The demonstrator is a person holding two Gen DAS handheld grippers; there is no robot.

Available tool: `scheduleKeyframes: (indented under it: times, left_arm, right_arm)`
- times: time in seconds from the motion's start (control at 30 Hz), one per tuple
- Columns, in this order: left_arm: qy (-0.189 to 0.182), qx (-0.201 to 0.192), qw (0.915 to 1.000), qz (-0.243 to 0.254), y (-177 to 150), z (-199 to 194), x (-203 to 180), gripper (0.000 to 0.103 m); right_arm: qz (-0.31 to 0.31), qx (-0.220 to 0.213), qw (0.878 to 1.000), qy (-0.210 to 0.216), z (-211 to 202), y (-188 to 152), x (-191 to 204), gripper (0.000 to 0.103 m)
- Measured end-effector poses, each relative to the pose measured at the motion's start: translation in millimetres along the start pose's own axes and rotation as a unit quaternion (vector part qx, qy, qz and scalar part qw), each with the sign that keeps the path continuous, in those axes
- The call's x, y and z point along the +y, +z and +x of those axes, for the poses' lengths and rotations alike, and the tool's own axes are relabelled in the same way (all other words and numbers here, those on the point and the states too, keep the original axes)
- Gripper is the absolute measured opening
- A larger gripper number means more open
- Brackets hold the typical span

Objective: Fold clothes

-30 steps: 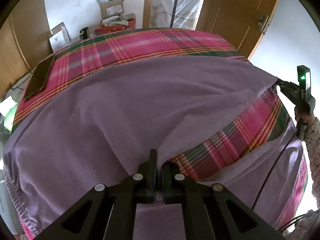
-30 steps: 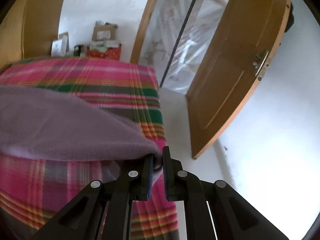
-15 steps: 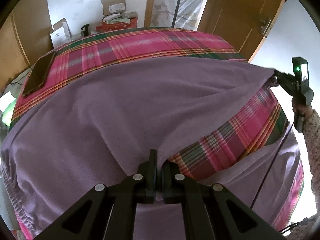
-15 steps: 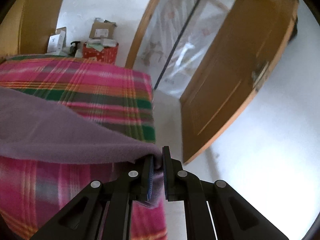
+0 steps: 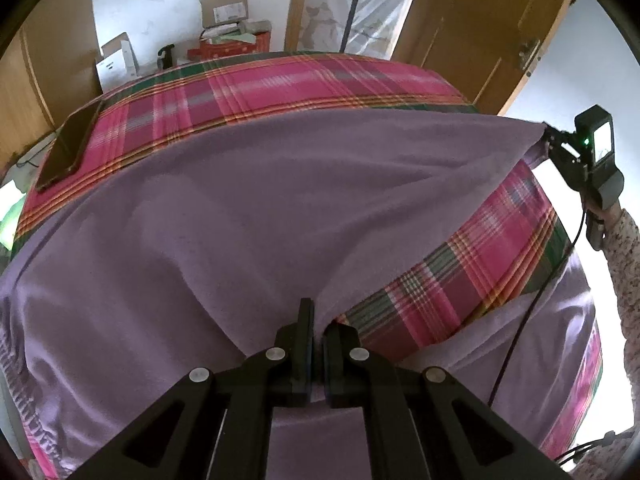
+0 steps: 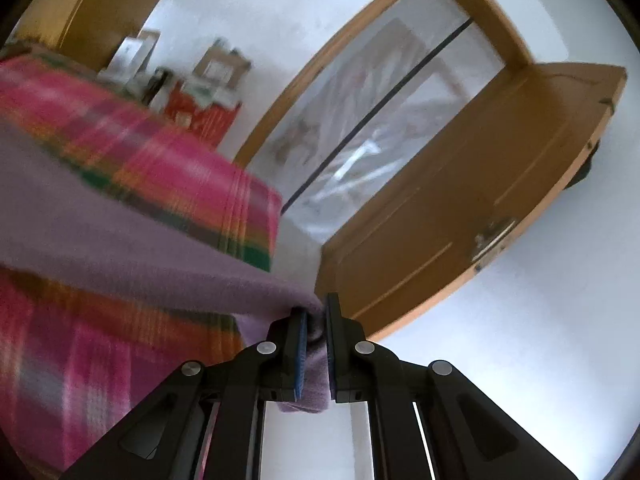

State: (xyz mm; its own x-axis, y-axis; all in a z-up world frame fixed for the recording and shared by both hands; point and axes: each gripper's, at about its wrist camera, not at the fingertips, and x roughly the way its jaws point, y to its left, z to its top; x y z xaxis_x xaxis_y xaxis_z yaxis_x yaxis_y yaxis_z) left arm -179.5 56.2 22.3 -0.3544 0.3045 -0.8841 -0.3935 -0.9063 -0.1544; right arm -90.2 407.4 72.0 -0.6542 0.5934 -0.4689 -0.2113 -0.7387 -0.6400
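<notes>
Purple fleece garment (image 5: 248,216) pinched at an edge by left gripper (image 5: 318,326) and right gripper (image 6: 316,316), lifted over plaid bed (image 5: 280,84); next, carry edge across to fold.

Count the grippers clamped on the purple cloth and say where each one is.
2. The left gripper pinches the purple cloth at its near edge over the plaid blanket; the right gripper holds a corner lifted at the far right. No others visible.

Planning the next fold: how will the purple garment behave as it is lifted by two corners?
Likely floppy: the purple garment sags between the left tool and right tool. Probably light; small pinches hold it. Its fuzzy surface looks unlikely to slip.
</notes>
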Motion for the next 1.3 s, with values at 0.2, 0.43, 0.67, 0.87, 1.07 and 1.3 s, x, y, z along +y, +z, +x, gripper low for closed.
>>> scheduleKeyframes:
  times: [0.2, 0.43, 0.67, 0.87, 1.07, 1.3]
  left_arm:
    - [0.008, 0.009, 0.9999, 0.005, -2, 2, -3, 0.003]
    - [0.01, 0.015, 0.9998, 0.009, -1, 4, -1, 0.004]
    - [0.011, 0.015, 0.9998, 0.008, -1, 4, -3, 0.004]
    - [0.01, 0.017, 0.9998, 0.007, -1, 5, -2, 0.004]
    - [0.009, 0.018, 0.9998, 0.009, -1, 5, -2, 0.004]
    - [0.006, 0.02, 0.9998, 0.007, 0, 7, -1, 0.004]
  right_arm:
    - [0.022, 0.033, 0.998, 0.049, 2, -28, 2, 0.009]
    - [0.081, 0.075, 0.982, 0.15, 1, -51, -10, 0.009]
    - [0.181, 0.113, 0.939, 0.27, 5, -63, -39, 0.015]
    - [0.215, 0.093, 0.923, 0.305, -4, -56, -55, 0.02]
    - [0.244, 0.093, 0.898, 0.354, 1, -57, -67, 0.029]
    - [0.259, 0.109, 0.906, 0.317, 8, -56, -79, 0.031]
